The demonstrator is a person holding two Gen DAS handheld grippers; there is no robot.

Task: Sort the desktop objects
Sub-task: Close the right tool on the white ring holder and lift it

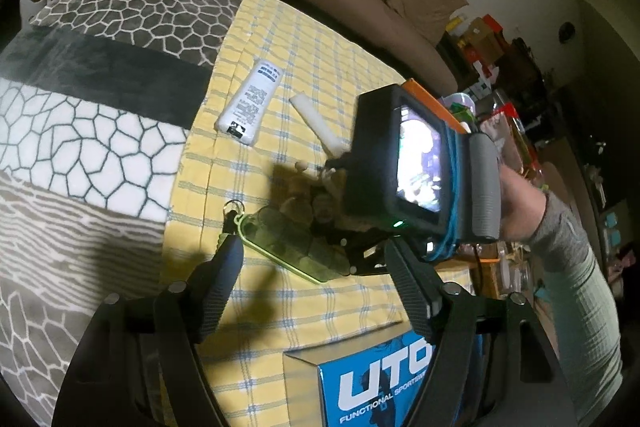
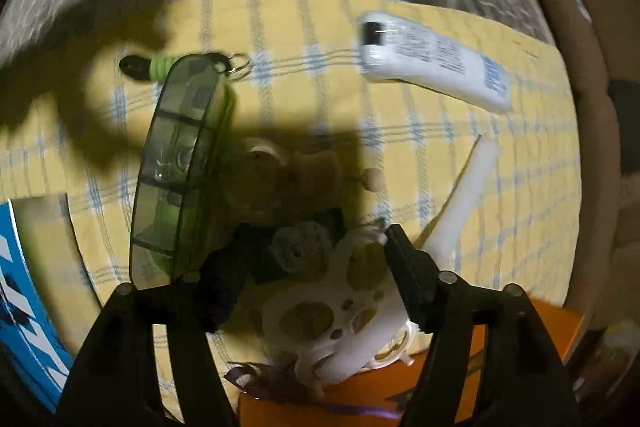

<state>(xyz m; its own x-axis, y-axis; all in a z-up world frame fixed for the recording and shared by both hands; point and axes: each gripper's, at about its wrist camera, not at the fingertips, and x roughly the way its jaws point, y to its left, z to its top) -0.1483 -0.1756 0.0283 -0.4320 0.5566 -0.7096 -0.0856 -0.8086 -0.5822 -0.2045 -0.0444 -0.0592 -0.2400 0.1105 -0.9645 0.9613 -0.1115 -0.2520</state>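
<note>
On the yellow checked cloth (image 1: 320, 59), around the translucent green plastic case (image 2: 180, 163), a white lotion tube (image 1: 250, 103), a white stick (image 2: 464, 203) and small clutter lie unsorted; most sorting seems left. Left tongs (image 1: 312, 283) and right tongs (image 2: 316, 279) hang spread, empty.

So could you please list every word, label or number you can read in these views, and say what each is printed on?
"UTO", cut off at the frame edge: blue box, left wrist view.
"FUNCTIONAL SPORTS...", cut off: same box, beneath it.
White tube: printed lines and a blue block, too small to read.
Right wrist view: tube print and box lettering blurred, unreadable.
</note>
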